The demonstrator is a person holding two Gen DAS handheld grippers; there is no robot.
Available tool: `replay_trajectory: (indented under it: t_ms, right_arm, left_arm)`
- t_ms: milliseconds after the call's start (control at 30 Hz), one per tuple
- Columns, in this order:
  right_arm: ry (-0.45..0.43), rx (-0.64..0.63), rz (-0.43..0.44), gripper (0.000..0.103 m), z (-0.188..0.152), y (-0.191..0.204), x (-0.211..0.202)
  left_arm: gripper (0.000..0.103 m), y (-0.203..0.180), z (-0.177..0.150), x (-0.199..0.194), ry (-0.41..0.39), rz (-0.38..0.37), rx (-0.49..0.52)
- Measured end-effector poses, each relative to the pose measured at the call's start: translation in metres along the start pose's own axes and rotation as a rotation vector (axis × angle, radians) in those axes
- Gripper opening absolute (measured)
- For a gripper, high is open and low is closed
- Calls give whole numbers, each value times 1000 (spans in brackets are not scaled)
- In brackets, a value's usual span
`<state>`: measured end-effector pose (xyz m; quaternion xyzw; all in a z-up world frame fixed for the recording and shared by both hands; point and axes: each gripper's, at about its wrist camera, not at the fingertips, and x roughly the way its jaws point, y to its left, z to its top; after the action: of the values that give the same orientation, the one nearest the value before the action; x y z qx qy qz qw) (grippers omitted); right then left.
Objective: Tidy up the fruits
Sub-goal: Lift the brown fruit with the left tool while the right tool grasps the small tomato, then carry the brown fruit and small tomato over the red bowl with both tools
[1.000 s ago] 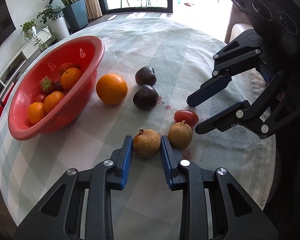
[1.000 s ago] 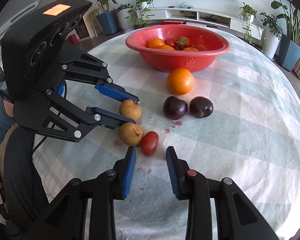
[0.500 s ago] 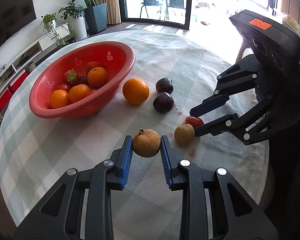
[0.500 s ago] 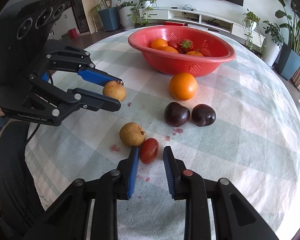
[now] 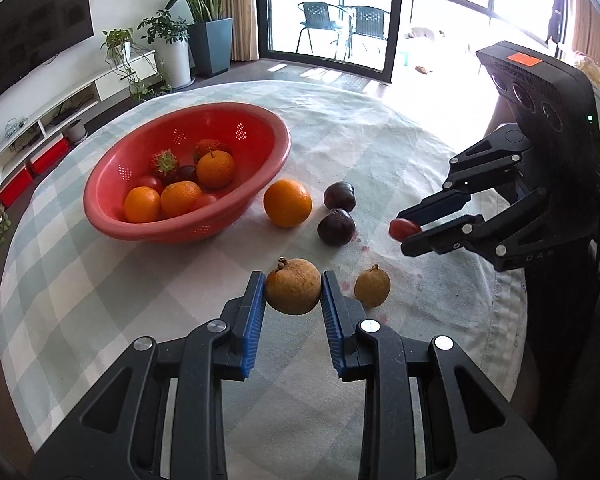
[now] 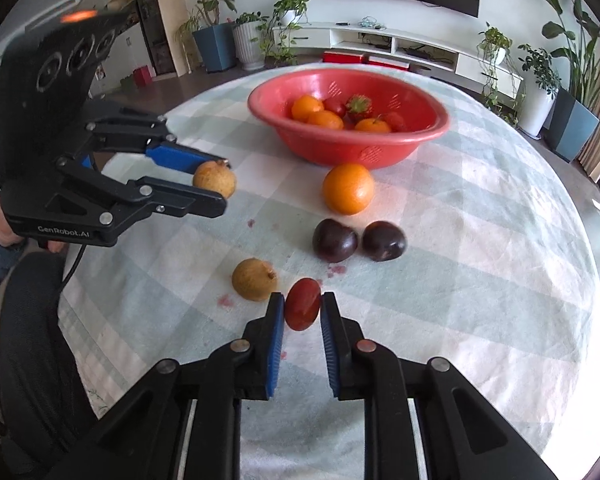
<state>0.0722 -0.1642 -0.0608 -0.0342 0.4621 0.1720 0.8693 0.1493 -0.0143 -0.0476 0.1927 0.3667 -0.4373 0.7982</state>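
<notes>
My left gripper [image 5: 293, 286] clamps brown fruit [image 5: 293, 286], right gripper [image 6: 302, 309] clamps cherry tomato [image 6: 302, 309]; both lifted for red colander [image 6: 420, 136] at 12 o'clock.

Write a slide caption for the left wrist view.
Left gripper lifts a brown fruit; right gripper carries a cherry tomato.

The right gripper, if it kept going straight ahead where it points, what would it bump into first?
The right gripper, shut on the tomato, points toward the two plums. The left plum looks likeliest to be met first, though the gripper seems lifted off the table, so it might pass over them; depth is unclear.
</notes>
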Motion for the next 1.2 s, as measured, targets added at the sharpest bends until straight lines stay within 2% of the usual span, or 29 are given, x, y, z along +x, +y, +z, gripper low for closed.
replay_trajectory:
  t_ms: [67,233,400,567,667,833,1000,1200]
  right_arm:
    - [-22,38,5,20,5,-15,-10]
    - [-72,94,-45,20,23,-54,-30]
    - [-138,104,-71,20,61,-79,-47]
    - [-189,92,-29,20,109,-81,-46]
    - [-177,88,11,21,135,-76,-28]
    - [-107,92,40,21,162,-71,17]
    - [-29,95,37,21,166,-70,59]
    - [2,93,13,21,167,-71,82]
  left_arm:
    - [26,6,2,-8,-17,11,-19]
    - [26,23,11,-28,-57,66,-59]
    - [26,45,33,-39,-87,117,-105]
    - [26,62,62,-34,-101,149,-155]
    - [26,67,76,-20,-81,167,-181]
    - [26,76,92,11,-26,198,-202]
    - [26,83,96,40,23,213,-207]
    - [26,85,93,66,55,214,-205]
